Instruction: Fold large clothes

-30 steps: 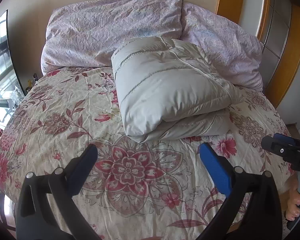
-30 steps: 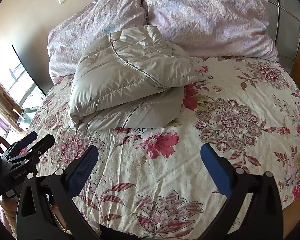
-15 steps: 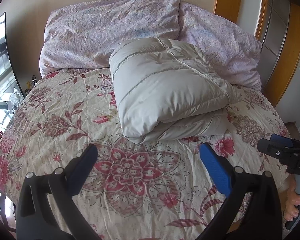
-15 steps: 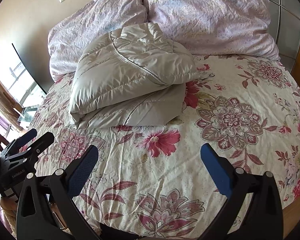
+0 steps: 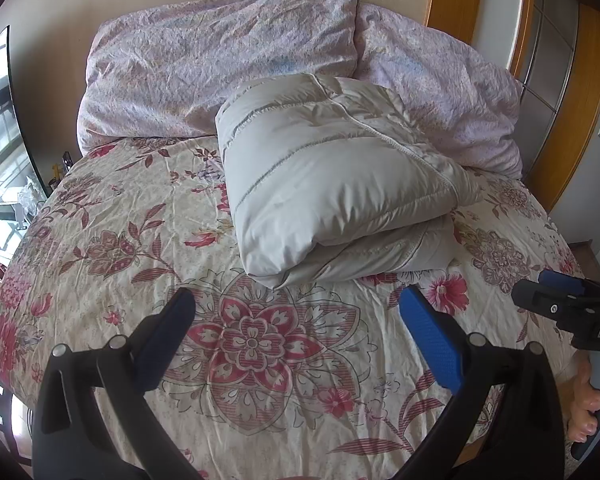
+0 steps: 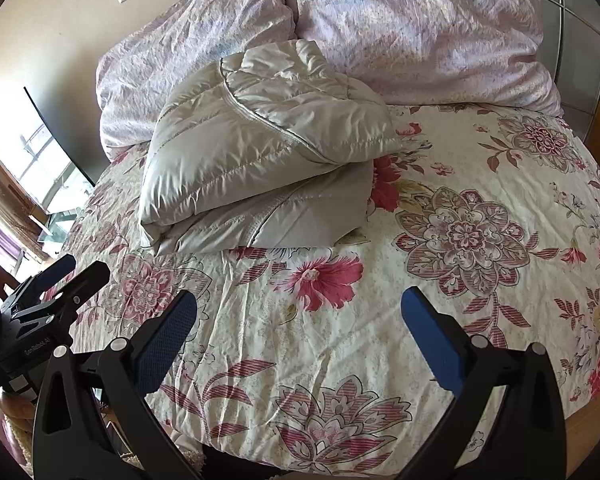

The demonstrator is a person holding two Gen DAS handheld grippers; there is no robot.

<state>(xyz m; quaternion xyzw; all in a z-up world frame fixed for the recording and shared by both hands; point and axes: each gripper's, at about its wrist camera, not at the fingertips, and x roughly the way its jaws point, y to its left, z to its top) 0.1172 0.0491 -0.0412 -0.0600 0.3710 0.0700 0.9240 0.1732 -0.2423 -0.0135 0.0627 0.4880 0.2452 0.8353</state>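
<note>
A pale grey puffer jacket (image 5: pixel 332 184) lies folded in a thick bundle on the floral bedspread (image 5: pixel 112 232), its far end against the pillows. The right wrist view shows the same jacket (image 6: pixel 260 152) left of centre. My left gripper (image 5: pixel 296 320) hangs open above the bedspread, short of the bundle's near edge, with nothing between its fingers. My right gripper (image 6: pixel 298 320) is open too, empty, over the bedspread (image 6: pixel 480 300) to the right of the jacket. Each gripper appears at the edge of the other's view: the right one (image 5: pixel 560 304), the left one (image 6: pixel 56 284).
Two lilac pillows (image 5: pixel 220 64) (image 5: pixel 440 80) lean against the wall at the head of the bed. A wooden frame with grey panels (image 5: pixel 556 80) stands on the right. A window (image 6: pixel 48 168) is on the left. Bare toes (image 5: pixel 586 412) show by the bed's near corner.
Both grippers have edged slightly closer to the folded jacket, staying open and empty. The jacket has not moved.
</note>
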